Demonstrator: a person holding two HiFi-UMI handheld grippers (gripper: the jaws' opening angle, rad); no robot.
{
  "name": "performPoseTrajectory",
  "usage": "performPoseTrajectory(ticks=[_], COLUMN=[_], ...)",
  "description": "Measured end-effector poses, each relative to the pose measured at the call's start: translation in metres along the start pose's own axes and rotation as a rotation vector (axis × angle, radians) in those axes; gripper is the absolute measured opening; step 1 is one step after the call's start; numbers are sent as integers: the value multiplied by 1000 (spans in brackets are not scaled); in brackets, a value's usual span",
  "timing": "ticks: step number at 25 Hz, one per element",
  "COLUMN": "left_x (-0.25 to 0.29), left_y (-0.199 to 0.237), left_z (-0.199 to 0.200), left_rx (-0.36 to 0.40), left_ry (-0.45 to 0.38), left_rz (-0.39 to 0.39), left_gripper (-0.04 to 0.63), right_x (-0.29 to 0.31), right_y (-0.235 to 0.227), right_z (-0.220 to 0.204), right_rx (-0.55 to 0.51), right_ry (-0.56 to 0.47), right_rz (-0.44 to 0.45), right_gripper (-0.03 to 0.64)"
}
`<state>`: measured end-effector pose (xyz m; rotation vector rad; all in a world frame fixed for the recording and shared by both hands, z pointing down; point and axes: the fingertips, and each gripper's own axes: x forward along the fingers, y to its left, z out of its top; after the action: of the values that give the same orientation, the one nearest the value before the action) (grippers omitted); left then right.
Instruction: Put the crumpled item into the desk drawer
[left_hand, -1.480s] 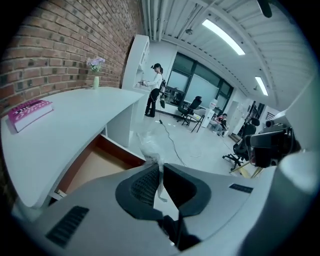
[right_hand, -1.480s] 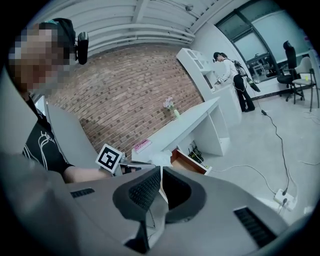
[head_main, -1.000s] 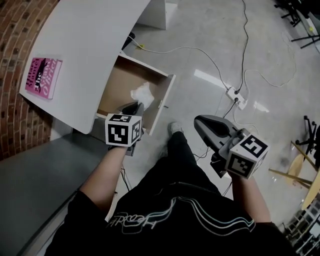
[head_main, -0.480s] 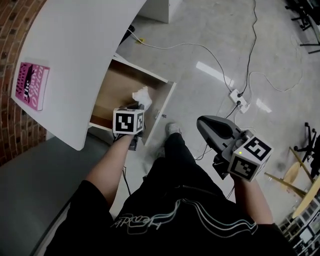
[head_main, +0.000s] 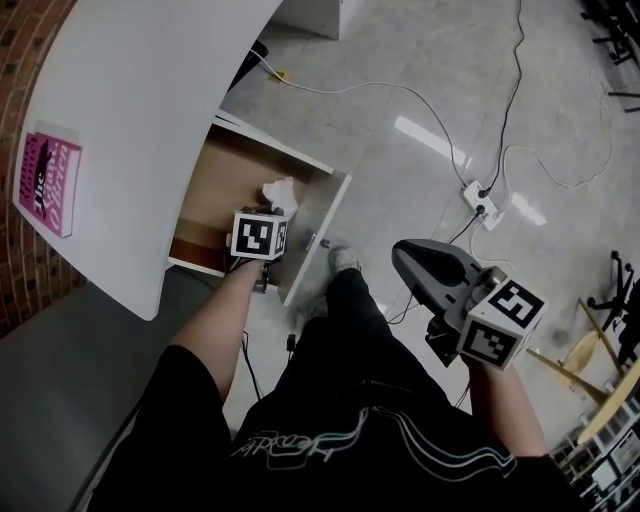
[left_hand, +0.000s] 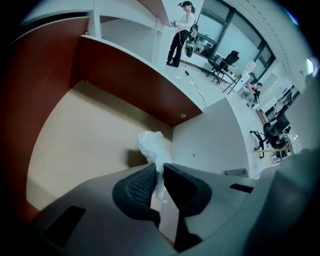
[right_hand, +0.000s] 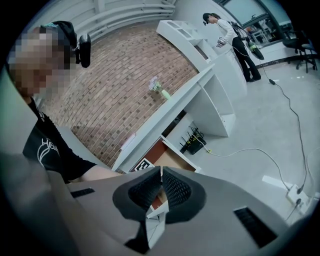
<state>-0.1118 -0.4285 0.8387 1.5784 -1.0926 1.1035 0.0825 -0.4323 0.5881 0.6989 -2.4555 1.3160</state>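
Observation:
The crumpled white item (head_main: 278, 191) hangs inside the open wooden drawer (head_main: 225, 185) of the white desk (head_main: 150, 100). My left gripper (head_main: 270, 210) is shut on its lower end. In the left gripper view, the crumpled item (left_hand: 152, 146) sticks up from between the closed pads of the left gripper (left_hand: 160, 169), over the drawer's bare bottom (left_hand: 85, 135) and next to its white front panel (left_hand: 210, 140). My right gripper (head_main: 400, 252) is held over the floor to the right of the drawer. The right gripper (right_hand: 160, 172) is shut with nothing in it.
A pink book (head_main: 47, 182) lies on the desk top at the left. A power strip (head_main: 478, 200) and cables (head_main: 440, 140) trail across the floor at the right. The person's shoe (head_main: 345, 258) stands just in front of the drawer. Another person (left_hand: 181, 30) stands far off.
My left gripper has moved forward over the drawer with the crumpled item in it. The right gripper has stayed in about the same place.

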Motion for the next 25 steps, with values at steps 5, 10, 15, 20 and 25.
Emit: performPoseTrajectory(ticks=[5, 10, 15, 20, 25], left_x=[7, 6, -6, -43, -106], left_y=[12, 28, 31, 20, -15], left_z=[4, 14, 21, 31, 30], left_rx=[-7, -45, -95, -143, -117], left_ry=[0, -63, -107, -205, -281], left_rz=[11, 66, 56, 29, -65], left_gripper=[115, 276, 354, 368, 362], right_x=[6, 11, 16, 16, 5], right_y=[-11, -17, -10, 9, 44], right_z=[-11, -13, -8, -8, -9], right_rx=[29, 44, 19, -31, -116], right_ry=[16, 26, 35, 42, 54], right_rz=[-6, -4, 6, 19, 11], right_gripper=[43, 41, 41, 41, 41])
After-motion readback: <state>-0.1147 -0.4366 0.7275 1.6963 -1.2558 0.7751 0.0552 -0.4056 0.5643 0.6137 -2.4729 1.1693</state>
